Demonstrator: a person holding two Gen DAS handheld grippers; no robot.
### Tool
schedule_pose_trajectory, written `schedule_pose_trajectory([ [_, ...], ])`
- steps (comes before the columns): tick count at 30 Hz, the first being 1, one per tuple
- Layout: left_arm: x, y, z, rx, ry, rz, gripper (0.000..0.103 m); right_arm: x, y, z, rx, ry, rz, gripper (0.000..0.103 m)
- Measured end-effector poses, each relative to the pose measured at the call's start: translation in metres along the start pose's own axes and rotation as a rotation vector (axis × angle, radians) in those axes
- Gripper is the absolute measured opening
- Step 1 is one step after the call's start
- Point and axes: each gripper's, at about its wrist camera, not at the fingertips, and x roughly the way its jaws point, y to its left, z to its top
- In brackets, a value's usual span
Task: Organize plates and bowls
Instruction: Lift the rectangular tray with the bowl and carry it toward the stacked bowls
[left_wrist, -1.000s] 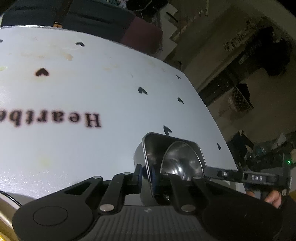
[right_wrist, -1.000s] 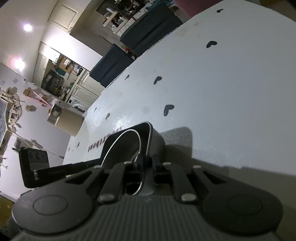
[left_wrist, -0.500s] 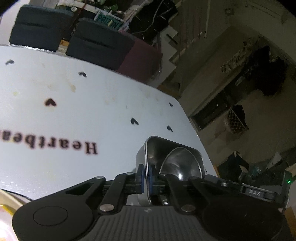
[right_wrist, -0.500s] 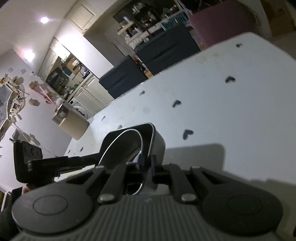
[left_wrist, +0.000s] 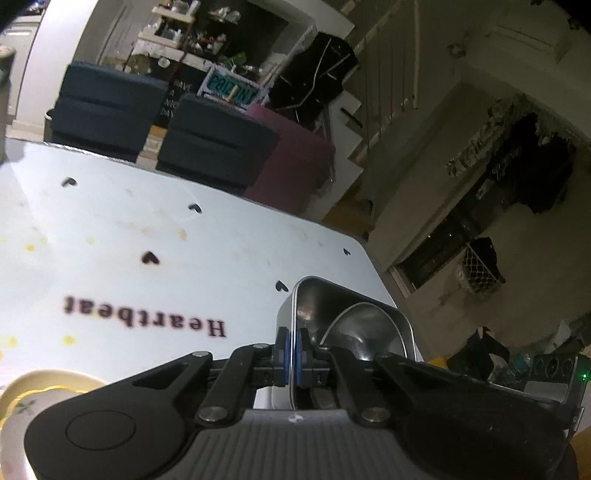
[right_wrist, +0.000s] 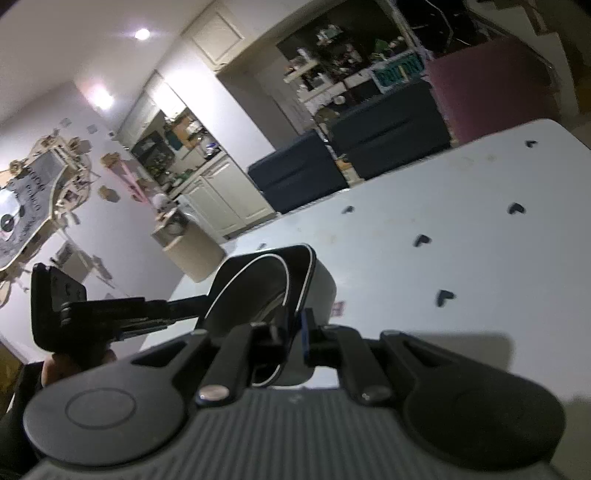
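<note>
A rectangular steel tin (left_wrist: 291, 314) with a round steel bowl (left_wrist: 364, 332) inside it is held over the white table (left_wrist: 110, 236) by both grippers. My left gripper (left_wrist: 294, 350) is shut on the tin's left wall, blue pads either side of the rim. My right gripper (right_wrist: 299, 332) is shut on the opposite wall of the tin (right_wrist: 321, 286), and the bowl's rim (right_wrist: 240, 284) shows inside. In the right wrist view the left gripper (right_wrist: 110, 314) reaches in from the left, a hand (right_wrist: 55, 369) under it.
A cream plate (left_wrist: 22, 402) with a yellow rim lies at the table's near left. Dark blue chairs (left_wrist: 218, 151) and a maroon one (left_wrist: 295, 170) stand along the far edge. The table's corner (left_wrist: 354, 247) is just beyond the tin. A beige cylinder (right_wrist: 192, 251) stands past the table.
Both grippers have risen with the tin and bowl, so the table has dropped lower in both views and more of the room shows. The cream plate has come into the left view.
</note>
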Motion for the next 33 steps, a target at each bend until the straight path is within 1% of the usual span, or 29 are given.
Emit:
schedule_pose_trajectory([
  [7,-0.048,0.012,-0.003,-0.008,-0.040,0.022,0.003,0.008,0.024,-0.001,-0.021,0.005,0.036,0.009],
  [17,-0.108,0.050,-0.015,-0.056,-0.095,0.049,0.003,0.026,0.058,-0.004,-0.073,0.044,0.073,0.009],
  [24,-0.130,0.075,-0.014,-0.088,-0.103,0.064,0.003,0.040,0.080,-0.004,-0.102,0.056,0.080,0.009],
  [30,-0.144,0.088,-0.011,-0.063,-0.099,0.084,0.003,0.048,0.083,-0.007,-0.104,0.074,0.088,0.009],
  [33,-0.147,0.098,-0.009,-0.071,-0.094,0.093,0.003,0.055,0.084,-0.005,-0.099,0.085,0.093,0.009],
])
